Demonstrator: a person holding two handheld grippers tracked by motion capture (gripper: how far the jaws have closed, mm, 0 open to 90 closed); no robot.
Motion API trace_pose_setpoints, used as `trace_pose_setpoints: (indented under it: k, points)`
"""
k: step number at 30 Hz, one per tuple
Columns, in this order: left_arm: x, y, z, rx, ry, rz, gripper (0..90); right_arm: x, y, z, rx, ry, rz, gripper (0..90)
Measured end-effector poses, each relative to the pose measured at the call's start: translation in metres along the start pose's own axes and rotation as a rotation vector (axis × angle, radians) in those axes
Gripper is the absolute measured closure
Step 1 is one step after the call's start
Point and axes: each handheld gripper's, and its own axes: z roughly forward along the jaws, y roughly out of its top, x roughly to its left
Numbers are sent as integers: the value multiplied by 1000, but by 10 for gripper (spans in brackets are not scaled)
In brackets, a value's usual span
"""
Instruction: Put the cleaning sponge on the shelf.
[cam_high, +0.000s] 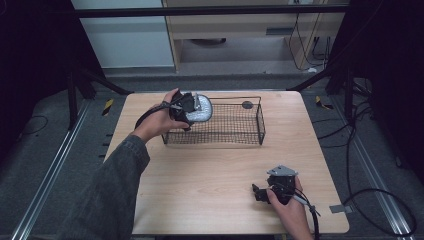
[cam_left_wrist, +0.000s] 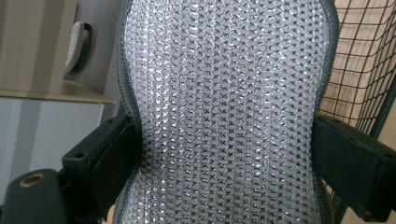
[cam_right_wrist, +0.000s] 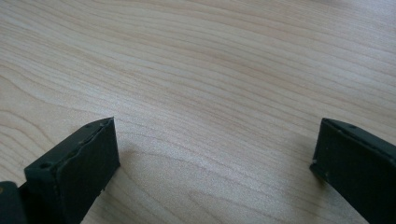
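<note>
Two grippers work the table (cam_high: 210, 175): the left gripper (cam_high: 192, 107), jaws clamped on a silvery mesh pad (cam_left_wrist: 229, 112), holds it over the wire basket's (cam_high: 235, 137) left end, while the right gripper (cam_high: 257, 192) rests with jaws apart.

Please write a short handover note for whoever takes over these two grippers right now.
Left gripper: shut on the silver mesh pad, held at the near left corner of the wire basket.
Right gripper: open, holding nothing, low over the bare wooden table at the near right.
Done: pad picked up and brought to the basket.
Left: judging by this, lower the pad into the basket and release; a small dark round thing lies at its far side.
</note>
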Motion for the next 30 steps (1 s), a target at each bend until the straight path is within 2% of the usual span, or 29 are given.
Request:
trace_pose_setpoints:
  k: [30]
  points:
    - [3, -7, 18, 25, -44, -34, 84, 0, 0, 0, -2, 1, 0, 6]
